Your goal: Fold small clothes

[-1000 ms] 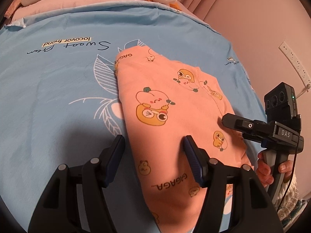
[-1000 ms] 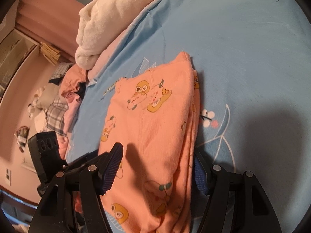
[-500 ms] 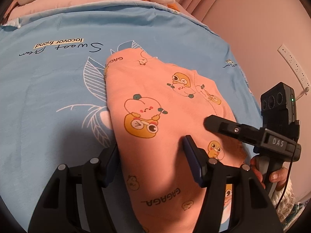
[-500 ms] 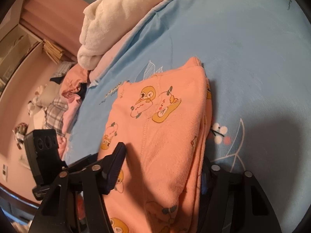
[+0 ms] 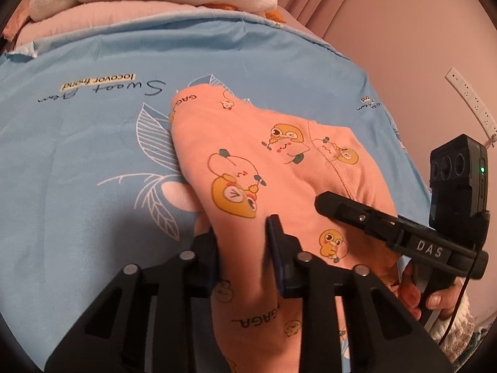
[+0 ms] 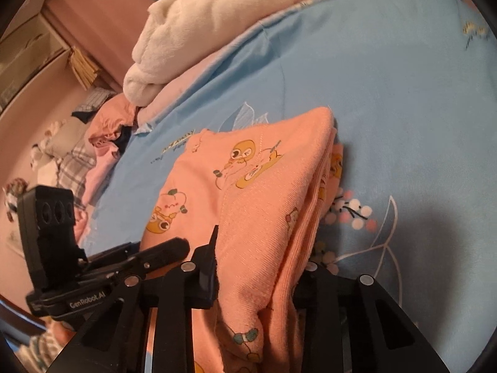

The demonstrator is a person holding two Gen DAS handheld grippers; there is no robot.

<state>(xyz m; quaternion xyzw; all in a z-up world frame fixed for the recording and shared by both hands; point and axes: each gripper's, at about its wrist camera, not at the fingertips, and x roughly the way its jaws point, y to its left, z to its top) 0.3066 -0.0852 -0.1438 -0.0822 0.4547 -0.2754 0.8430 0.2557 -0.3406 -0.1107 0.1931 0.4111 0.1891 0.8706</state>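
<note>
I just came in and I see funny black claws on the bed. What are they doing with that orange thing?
A person is folding a small orange garment with cartoon prints on a blue bedsheet. The left hand-held gripper and the right hand-held gripper are both closing on the garment's near end, with the cloth bunched between their fingers. A white blanket lies at the far end of the bed.

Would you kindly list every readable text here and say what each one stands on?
"DAS": right gripper body.
"GenRobot.AI": left gripper body.
"GAGAGA": orange garment.
"Sweet" and "locovor fhond", seen upside down, roughly read: blue sheet.
Small print at the sheet's right edge: unreadable.
</note>
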